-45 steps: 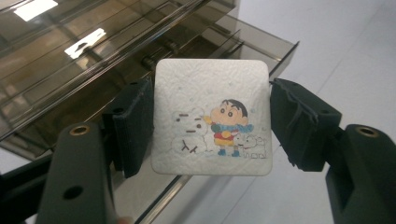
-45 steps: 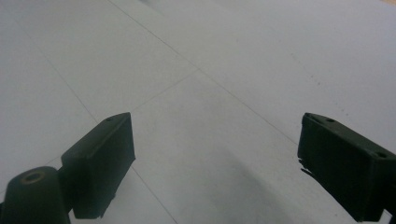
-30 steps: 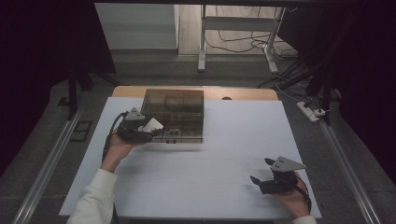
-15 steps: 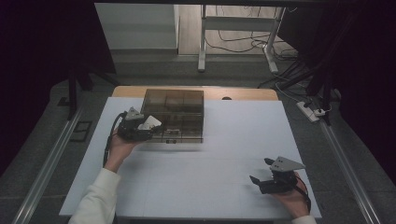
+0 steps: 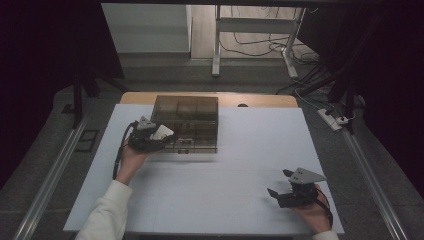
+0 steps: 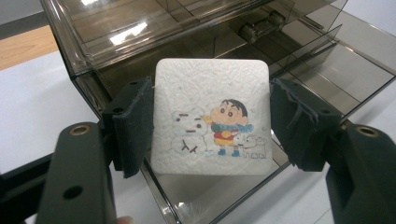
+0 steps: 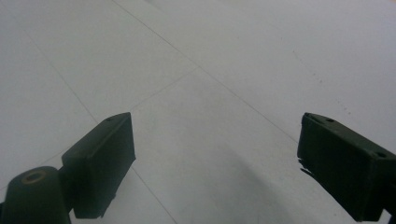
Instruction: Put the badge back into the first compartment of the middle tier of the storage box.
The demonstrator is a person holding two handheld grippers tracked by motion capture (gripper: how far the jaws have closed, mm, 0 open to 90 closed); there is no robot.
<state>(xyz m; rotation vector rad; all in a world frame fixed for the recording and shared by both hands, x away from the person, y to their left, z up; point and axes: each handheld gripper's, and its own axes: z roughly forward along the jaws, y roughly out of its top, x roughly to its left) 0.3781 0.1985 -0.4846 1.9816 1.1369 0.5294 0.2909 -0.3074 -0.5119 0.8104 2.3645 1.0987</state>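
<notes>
A small white tissue pack [image 6: 212,121] with a cartoon boy and snowman printed on it sits clamped between the two pads of the left gripper [image 6: 212,126], held right at the open front of the smoky clear organiser box [image 5: 186,122], over its near-left compartment. The box stands on the white table [image 5: 250,145], toward the far side, its dividers visible through the walls. Well away from the box, near the table's close right corner, the right gripper [image 5: 287,185] rests in the person's hand with its jaws spread wide, nothing between them.
</notes>
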